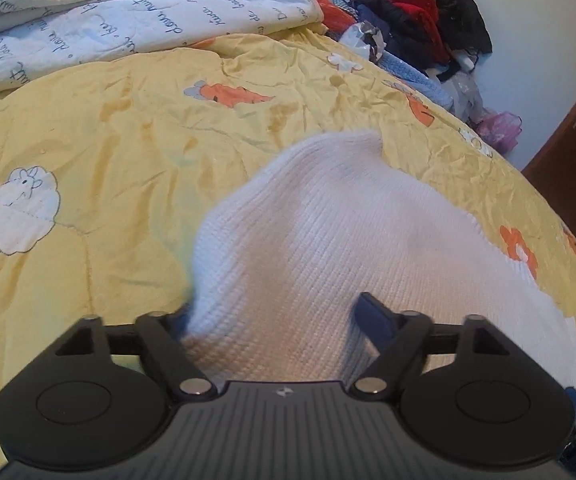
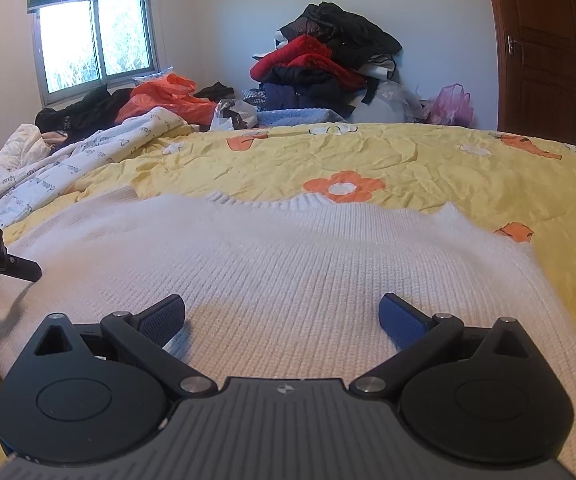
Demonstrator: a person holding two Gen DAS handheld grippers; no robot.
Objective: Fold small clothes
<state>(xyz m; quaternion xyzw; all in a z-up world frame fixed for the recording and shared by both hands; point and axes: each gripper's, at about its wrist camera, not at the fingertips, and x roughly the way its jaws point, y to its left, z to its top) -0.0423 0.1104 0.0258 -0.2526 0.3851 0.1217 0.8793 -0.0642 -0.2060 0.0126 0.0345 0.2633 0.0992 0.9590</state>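
My left gripper [image 1: 276, 312] has a raised fold of the white knit sweater [image 1: 347, 248] bunched between its jaws; the left pad is buried behind the knit, the right blue pad [image 1: 371, 316] shows clear, so I cannot tell whether the pads actually pinch it. The sweater lies spread on the yellow quilt [image 1: 108, 140] (sheep and orange flowers printed on it), its ribbed edge toward the far side in the right view. My right gripper [image 2: 282, 320] hovers low over the sweater's middle, jaws wide apart, nothing between the pads. White lettered blanket [image 1: 128, 20] lies crumpled at far left; clothes pile [image 2: 327, 68] stands against the wall, wooden door [image 2: 543, 44] at right
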